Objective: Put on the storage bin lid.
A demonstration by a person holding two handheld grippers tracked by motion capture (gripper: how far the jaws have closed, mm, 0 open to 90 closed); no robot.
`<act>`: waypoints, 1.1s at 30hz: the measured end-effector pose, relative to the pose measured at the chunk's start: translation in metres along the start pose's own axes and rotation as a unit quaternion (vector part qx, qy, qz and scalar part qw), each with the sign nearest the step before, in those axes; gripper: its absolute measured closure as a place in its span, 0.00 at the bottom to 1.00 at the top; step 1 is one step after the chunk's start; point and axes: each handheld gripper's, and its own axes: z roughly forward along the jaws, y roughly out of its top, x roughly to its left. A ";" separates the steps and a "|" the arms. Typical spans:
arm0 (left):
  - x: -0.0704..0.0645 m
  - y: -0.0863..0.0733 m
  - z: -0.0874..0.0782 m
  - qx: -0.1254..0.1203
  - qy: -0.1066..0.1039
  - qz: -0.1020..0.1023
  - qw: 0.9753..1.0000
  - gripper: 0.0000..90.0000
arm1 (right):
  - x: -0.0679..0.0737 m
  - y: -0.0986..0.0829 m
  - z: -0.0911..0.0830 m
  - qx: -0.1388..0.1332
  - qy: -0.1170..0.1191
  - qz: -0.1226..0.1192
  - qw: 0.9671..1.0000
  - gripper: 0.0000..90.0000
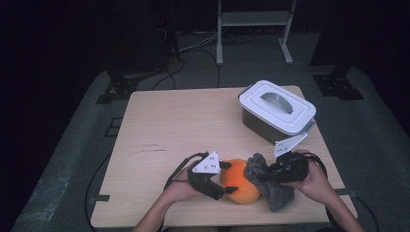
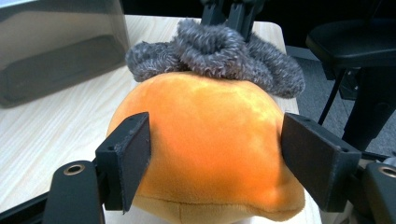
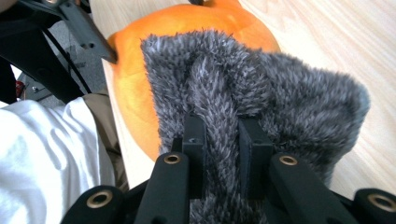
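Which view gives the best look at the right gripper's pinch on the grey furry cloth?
Right gripper view: both jaws clamp a fold of the grey furry cloth. High view shows the right gripper small, pinch unclear. Left gripper view shows the cloth bunched behind the orange plush.

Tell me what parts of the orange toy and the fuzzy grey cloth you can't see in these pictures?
- Orange plush: its underside rests on the table; the bottom edge of the left gripper view cuts it off.
- Its far side: the grey cloth covers it in the right gripper view.
- Cloth fold pinched by the right hand-held gripper: hidden between the jaws.
- Left hand-held gripper: in the high view, its far jaw lies behind the plush.
- Lidded box: contents hidden by its lid.
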 end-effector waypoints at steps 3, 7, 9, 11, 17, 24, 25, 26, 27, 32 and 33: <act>0.000 0.003 0.001 0.001 -0.001 0.002 1.000 0.28 | 0.002 0.002 -0.008 -0.009 0.001 -0.002 1.000 0.84; 0.000 0.008 0.005 -0.001 -0.004 0.005 1.000 0.28 | 0.014 0.024 -0.015 -0.025 0.010 -0.025 0.999 0.84; -0.001 0.011 0.007 0.001 -0.004 0.012 1.000 0.28 | 0.016 0.029 -0.014 -0.024 0.012 -0.029 0.999 0.84; -0.002 0.014 0.009 0.002 -0.004 0.017 1.000 0.28 | 0.022 0.042 -0.008 -0.018 0.018 -0.042 0.999 0.84; 0.000 0.011 0.008 0.010 -0.005 0.016 1.000 0.27 | 0.025 0.046 0.009 -0.001 0.031 -0.051 0.998 0.84; -0.001 0.009 0.008 0.009 -0.008 0.015 1.000 0.27 | 0.016 0.025 0.004 0.017 0.027 -0.033 0.999 0.84; -0.001 0.009 0.008 0.009 -0.008 0.015 1.000 0.27 | 0.016 0.025 0.004 0.017 0.027 -0.033 0.999 0.84; -0.002 0.009 0.009 0.010 -0.006 0.020 1.000 0.27 | 0.017 0.028 -0.002 0.016 0.019 -0.037 0.999 0.83; -0.002 0.009 0.009 0.010 -0.006 0.020 1.000 0.27 | 0.017 0.028 -0.002 0.016 0.019 -0.037 0.999 0.83; -0.002 0.009 0.008 0.014 -0.008 0.027 1.000 0.27 | 0.001 0.040 -0.005 0.009 -0.015 -0.026 1.000 0.83; -0.001 0.008 0.008 0.015 -0.007 0.026 1.000 0.27 | 0.001 0.040 -0.005 0.009 -0.015 -0.026 1.000 0.83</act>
